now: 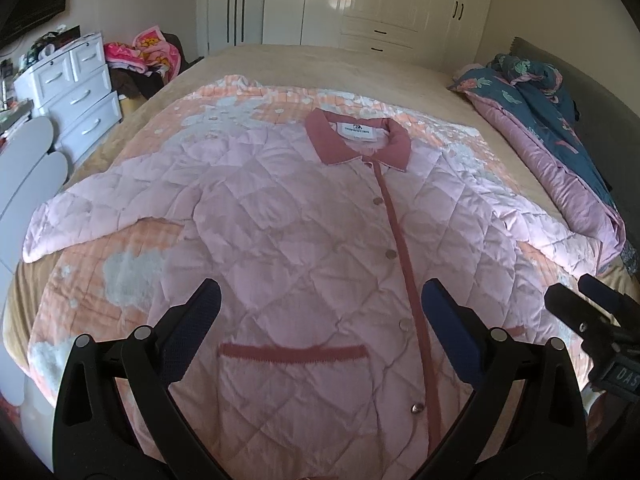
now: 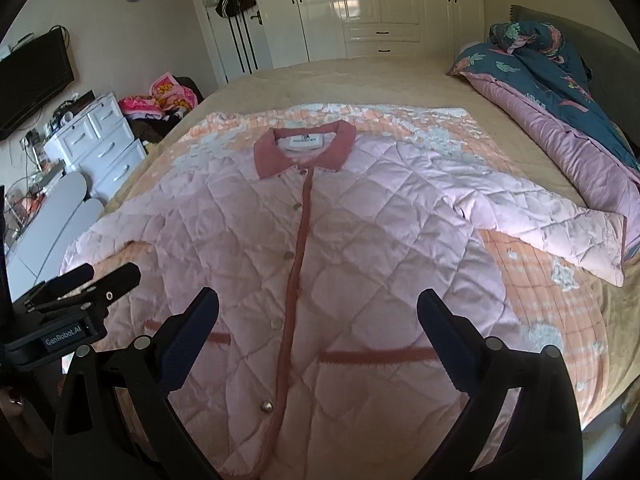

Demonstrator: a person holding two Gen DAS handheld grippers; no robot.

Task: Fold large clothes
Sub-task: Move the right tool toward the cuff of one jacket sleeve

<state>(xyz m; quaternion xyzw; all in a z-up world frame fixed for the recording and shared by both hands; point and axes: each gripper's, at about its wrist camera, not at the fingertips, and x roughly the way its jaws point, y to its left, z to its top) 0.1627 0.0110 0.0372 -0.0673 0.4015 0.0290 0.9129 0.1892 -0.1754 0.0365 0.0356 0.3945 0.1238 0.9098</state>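
A pink quilted jacket (image 1: pixel 304 224) with a dark pink collar, button placket and pocket trims lies flat, front up, with both sleeves spread out, on an orange and white blanket (image 1: pixel 120 276) on the bed. It also shows in the right wrist view (image 2: pixel 360 240). My left gripper (image 1: pixel 320 312) is open and empty above the jacket's lower left front, over the pocket. My right gripper (image 2: pixel 318 316) is open and empty above the lower right front. Each gripper shows at the edge of the other's view: the right one (image 1: pixel 592 308), the left one (image 2: pixel 80 284).
A rolled blue floral quilt (image 2: pixel 560 92) with a pink lining lies along the bed's right side by the headboard. White drawers (image 1: pixel 76 92) and a pile of clothes (image 1: pixel 144 60) stand left of the bed. White wardrobes (image 2: pixel 360 4) line the far wall.
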